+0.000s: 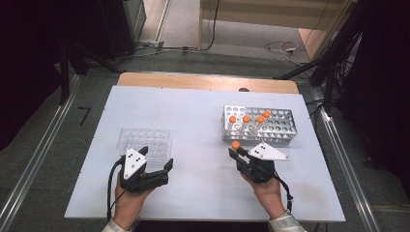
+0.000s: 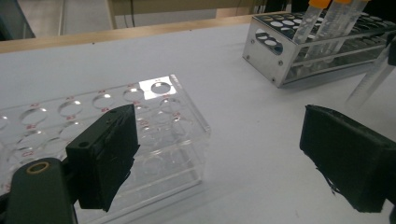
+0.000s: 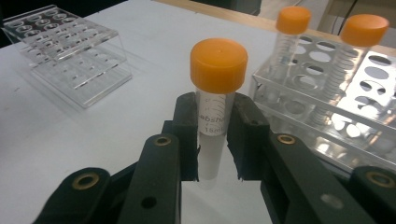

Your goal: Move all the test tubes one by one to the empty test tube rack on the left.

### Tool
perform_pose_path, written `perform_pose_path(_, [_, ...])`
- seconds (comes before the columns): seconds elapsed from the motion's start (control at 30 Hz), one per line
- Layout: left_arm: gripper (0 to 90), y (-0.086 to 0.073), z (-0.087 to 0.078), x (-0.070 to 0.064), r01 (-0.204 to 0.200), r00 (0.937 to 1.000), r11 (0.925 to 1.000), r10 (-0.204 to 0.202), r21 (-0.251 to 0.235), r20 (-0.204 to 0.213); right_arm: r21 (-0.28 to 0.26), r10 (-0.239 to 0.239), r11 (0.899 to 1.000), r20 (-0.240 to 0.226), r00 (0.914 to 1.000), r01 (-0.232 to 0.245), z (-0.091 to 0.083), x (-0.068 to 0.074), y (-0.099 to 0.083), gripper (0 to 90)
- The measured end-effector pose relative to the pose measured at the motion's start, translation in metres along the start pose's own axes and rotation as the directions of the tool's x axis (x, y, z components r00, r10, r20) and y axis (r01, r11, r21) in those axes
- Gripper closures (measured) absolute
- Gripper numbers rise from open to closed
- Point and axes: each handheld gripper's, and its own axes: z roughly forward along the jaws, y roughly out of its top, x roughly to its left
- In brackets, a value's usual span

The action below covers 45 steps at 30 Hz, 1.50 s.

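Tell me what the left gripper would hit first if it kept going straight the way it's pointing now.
Probably the clear plastic rack. The left gripper has its jaws open, and one jaw already overlaps the rack's near corner, while the other faces bare table. The metal rack lies farther off to the side. Depth is hard to judge.

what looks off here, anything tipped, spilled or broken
Nothing stands out. The metal rack and clear rack sit flat on the table, four capped tubes stand in the metal rack, and the right claw grips one tube upright. No spill shows.
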Motion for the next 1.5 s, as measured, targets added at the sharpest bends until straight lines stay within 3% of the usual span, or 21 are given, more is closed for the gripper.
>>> perform_pose_path(0.47, [12.6, 0.010, 0.018, -0.021, -0.025, 0.9980, 0.9997, 0.024, 0.007, 0.058, 0.017, -0.038, 0.999, -0.049, 0.9981, 0.038, 0.018, 0.022, 0.003, 71.7])
perform_pose_path(0.8, [16.2, 0.021, 0.027, -0.040, -0.049, 0.9911, 0.9987, 0.050, -0.009, 0.124, 0.032, -0.060, 0.998, -0.080, 0.9950, 0.063, 0.029, 0.035, 0.004, 71.7])
perform_pose_path(1.1, [32.9, 0.033, 0.037, -0.061, -0.068, 0.9728, 0.9971, 0.074, -0.035, 0.219, 0.033, -0.087, 0.995, -0.115, 0.9896, 0.091, 0.038, 0.051, 0.006, 71.7])
perform_pose_path(1.3, [44.8, 0.031, 0.043, -0.068, -0.083, 0.9673, 0.9962, 0.087, -0.024, 0.239, 0.032, -0.091, 0.995, -0.134, 0.9868, 0.096, 0.038, 0.057, 0.006, 71.7])
perform_pose_path(1.5, [57.8, 0.031, 0.043, -0.069, -0.088, 0.9661, 0.9957, 0.092, -0.030, 0.241, 0.034, -0.094, 0.994, -0.147, 0.9847, 0.100, 0.039, 0.060, 0.006, 71.8])
